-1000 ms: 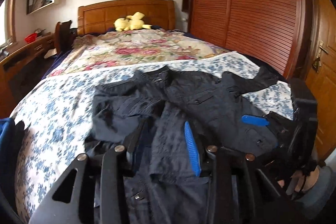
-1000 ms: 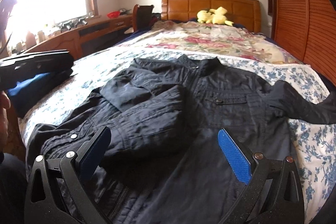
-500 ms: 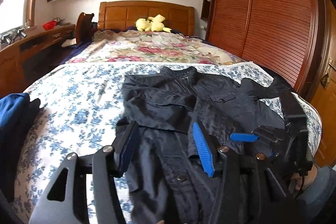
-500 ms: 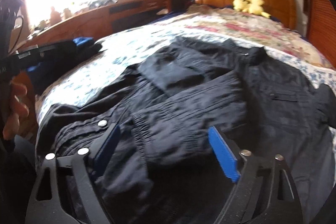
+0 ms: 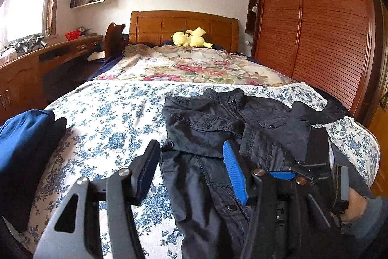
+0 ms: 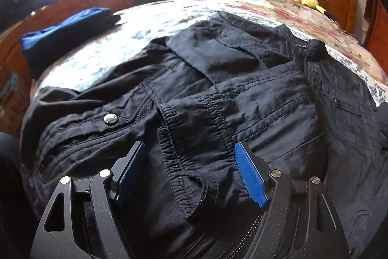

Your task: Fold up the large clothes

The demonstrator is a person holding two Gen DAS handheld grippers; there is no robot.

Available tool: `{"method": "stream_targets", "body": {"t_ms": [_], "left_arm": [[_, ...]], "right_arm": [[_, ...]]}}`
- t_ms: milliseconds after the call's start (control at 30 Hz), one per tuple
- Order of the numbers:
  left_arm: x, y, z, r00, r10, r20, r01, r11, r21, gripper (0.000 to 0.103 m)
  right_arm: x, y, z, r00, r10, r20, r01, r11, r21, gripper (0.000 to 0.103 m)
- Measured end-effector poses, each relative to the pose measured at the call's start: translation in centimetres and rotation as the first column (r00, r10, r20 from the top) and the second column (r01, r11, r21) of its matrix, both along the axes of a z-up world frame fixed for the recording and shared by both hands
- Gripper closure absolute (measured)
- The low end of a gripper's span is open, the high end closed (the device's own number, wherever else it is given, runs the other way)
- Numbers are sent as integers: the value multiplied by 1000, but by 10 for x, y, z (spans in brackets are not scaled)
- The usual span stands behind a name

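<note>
**Jacket cuff between the right jaws**

The dark jacket (image 5: 242, 123) lies on the floral bedspread (image 5: 109, 118). Only the right wrist view shows its elastic cuff (image 6: 191, 135) between the closing right gripper (image 6: 191, 176), untouched. Only the left view shows the left gripper (image 5: 194, 171) spread over the hem.

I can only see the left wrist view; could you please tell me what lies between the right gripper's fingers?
Observer: The elastic cuff of the black jacket's folded sleeve lies between the fingers of the right gripper, whose jaws are closing.
Operator: Thank you. Are the pads pressing on it?
Observer: Not visibly. The blue pads stand on either side of the cuff, apart from it.
Operator: Is any fastener near that spot?
Observer: Yes, a silver snap button sits on the jacket's hem band, left of the cuff.
</note>
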State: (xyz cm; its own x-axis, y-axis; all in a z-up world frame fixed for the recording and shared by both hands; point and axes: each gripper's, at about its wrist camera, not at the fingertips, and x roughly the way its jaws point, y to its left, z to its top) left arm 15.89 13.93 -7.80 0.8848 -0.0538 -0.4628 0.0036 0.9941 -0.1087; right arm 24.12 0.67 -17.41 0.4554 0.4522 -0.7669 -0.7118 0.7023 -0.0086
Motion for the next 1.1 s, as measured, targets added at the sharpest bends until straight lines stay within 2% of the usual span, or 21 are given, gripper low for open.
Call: {"method": "stream_targets", "body": {"t_ms": [67, 100, 133, 200, 233, 267, 300, 367, 467, 667, 833, 967, 1100], "left_arm": [[-2, -2, 0, 1000, -5, 4, 5, 1000, 5, 50], [-2, -3, 0, 1000, -7, 3, 7, 1000, 7, 50], [-2, -4, 0, 1000, -9, 1, 9, 1000, 10, 50], [0, -8, -1, 1000, -16, -5, 16, 1000, 13, 50], [0, -10, -1, 1000, -21, -8, 21, 1000, 13, 50], [0, -11, -1, 1000, -24, -9, 24, 1000, 12, 50], [-1, -13, 0, 1000, -28, -10, 28, 1000, 12, 50], [-2, -18, 1, 999, -37, -8, 37, 999, 18, 50], [-5, -23, 3, 999, -48, 2, 48, 999, 22, 50], [-7, -33, 6, 997, -71, 10, 71, 997, 14, 50], [-7, -42, 8, 997, -73, 9, 73, 997, 33, 50], [-7, -45, 8, 996, -85, 9, 84, 996, 20, 50], [-2, -50, 7, 995, -95, -4, 95, 995, 25, 50]], "right_arm": [[1, 2, -2, 1000, -8, 9, 8, 1000, -22, 32], [1, 2, -2, 1000, -13, 12, 14, 999, -29, 39], [2, 1, -3, 1000, -21, 19, 22, 999, -40, 42], [4, -1, -3, 999, -26, 24, 27, 999, -47, 59], [5, -3, -3, 999, -29, 34, 31, 998, -56, 64], [5, -4, -2, 999, -31, 43, 33, 997, -62, 77], [6, -6, -2, 998, -33, 48, 36, 998, -60, 84], [7, -15, 5, 998, -44, 48, 45, 999, -19, 91], [0, -26, 25, 994, -59, 92, 56, 998, 38, 93], [-21, -65, 96, 975, -113, 193, 75, 979, 191, 94], [-33, -104, 148, 960, -167, 226, 103, 958, 268, 94], [-46, -125, 165, 953, -203, 223, 132, 945, 299, 94], [-57, -143, 159, 948, -247, 202, 181, 937, 298, 94]]}}
